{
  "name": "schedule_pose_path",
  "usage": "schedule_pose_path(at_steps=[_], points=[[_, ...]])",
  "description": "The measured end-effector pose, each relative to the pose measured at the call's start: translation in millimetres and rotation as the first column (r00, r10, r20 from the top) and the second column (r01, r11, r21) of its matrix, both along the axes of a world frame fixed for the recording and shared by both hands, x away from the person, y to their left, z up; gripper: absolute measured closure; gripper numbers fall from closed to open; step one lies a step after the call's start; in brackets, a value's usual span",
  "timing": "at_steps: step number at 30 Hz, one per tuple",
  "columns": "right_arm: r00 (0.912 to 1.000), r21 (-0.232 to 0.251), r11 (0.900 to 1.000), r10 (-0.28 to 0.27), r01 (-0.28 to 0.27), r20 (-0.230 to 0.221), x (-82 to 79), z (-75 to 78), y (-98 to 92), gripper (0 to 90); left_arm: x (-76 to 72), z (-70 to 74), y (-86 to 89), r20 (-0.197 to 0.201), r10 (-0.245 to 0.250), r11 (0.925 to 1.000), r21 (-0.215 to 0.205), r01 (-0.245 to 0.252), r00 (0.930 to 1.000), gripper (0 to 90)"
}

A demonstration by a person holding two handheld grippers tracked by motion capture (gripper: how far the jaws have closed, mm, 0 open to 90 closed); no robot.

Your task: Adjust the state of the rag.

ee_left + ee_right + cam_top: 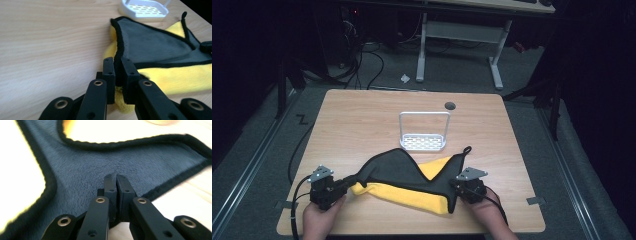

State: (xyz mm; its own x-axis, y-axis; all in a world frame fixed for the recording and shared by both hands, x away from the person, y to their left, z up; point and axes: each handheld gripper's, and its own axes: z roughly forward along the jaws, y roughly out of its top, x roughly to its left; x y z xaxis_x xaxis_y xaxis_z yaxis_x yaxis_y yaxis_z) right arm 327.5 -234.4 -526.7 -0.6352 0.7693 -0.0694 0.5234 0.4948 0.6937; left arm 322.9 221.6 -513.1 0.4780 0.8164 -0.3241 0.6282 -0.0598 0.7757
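both tongs (346, 184) (454, 184) clamped on cloth (402, 172)

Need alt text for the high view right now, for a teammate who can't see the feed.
Two hand-held grippers pinch opposite ends of a grey-and-yellow cloth near the front edge of a wooden table: the left gripper holds its left corner, the right gripper its right end. The cloth sags between them, grey side up over yellow. Behind it stands a small white rack.

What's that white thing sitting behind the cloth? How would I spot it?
Start at the wooden table and look past the yellow and dark grey cloth toward the far edge. There, near the middle, stands a small white rack: a flat slotted base with a tall wire loop arching over it, the sole white, rigid item on the table.
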Motion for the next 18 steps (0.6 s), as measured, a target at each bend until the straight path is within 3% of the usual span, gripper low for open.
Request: schedule_pose_path(at_steps=[4,7,9,12,14,16,18], points=[[0.9990,-0.031,0.999,-0.042,0.042,0.012,10.1,1.1,-12.6,87.7,-6.8,-9.9,5.5,-0.055,-0.011,0.9997,0.022,0.012,0.9984,82.9],[0.9976,-0.019,0.997,-0.069,0.069,0.008,19.0,1.0,-21.4,87.6,-15.8,-17.7,3.4,-0.109,-0.047,0.9981,0.035,0.051,0.9929,82.1],[0.9970,-0.009,0.997,-0.078,0.078,0.002,25.4,1.0,-23.0,87.5,-22.0,-17.5,1.9,-0.116,-0.060,0.9969,0.044,0.066,0.9914,80.6],[0.9966,-0.021,0.996,-0.081,0.082,0.014,31.9,0.8,-19.1,87.3,-31.1,-9.7,3.6,-0.086,-0.054,0.9966,0.057,0.059,0.9948,71.2],[0.9970,-0.029,0.997,-0.076,0.077,0.012,35.1,1.4,-18.1,87.2,-34.4,2.0,9.0,-0.035,-0.033,0.9991,0.024,0.034,0.9989,68.5],[0.9968,-0.024,0.997,-0.079,0.080,0.012,36.2,1.1,-18.4,87.0,-32.4,12.8,11.0,0.009,-0.020,0.9996,-0.018,0.020,0.9998,68.4],[0.9963,-0.015,0.996,-0.085,0.085,0.007,35.3,1.5,-19.8,86.1,-24.5,19.9,5.2,0.036,-0.034,0.9994,-0.010,0.034,0.9988,69.3]])
